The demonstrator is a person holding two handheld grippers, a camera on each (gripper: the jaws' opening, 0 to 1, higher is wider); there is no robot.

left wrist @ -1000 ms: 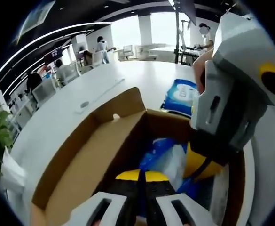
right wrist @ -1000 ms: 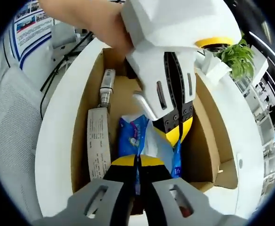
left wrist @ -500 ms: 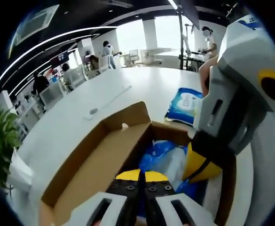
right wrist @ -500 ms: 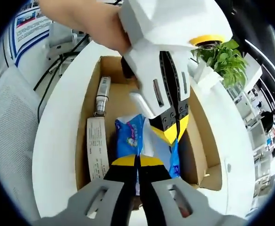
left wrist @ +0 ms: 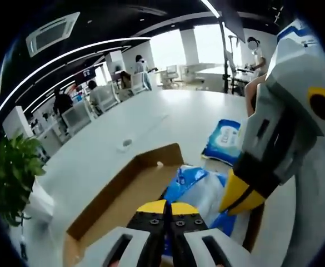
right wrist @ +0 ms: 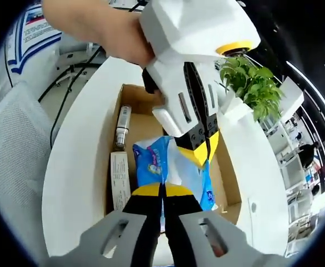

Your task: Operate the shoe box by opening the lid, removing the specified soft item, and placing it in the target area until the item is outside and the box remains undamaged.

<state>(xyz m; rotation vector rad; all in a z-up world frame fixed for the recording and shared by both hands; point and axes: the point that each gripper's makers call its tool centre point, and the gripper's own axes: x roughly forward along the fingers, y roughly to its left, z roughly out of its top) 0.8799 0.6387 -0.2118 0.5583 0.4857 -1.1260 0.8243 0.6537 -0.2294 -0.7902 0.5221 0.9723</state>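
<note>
Matt brown corrugated-cardboard shoe box, glossy crinkled blue-and-white plastic soft pack inside it, smooth white table top with a slight sheen, second glossy blue plastic pack, smooth white plastic gripper shell.

The left claw, jaws closed, pinches the blue soft pack above the open shoe box; the right claw grips it too.

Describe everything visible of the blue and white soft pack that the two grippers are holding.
The soft pack is a crinkly, glossy plastic packet, blue with white panels and small print. It hangs above the open cardboard shoe box, partly inside its outline. The right gripper is shut on its near edge and the left gripper is shut on its far side. From the left gripper view it bulges between both grippers.
</note>
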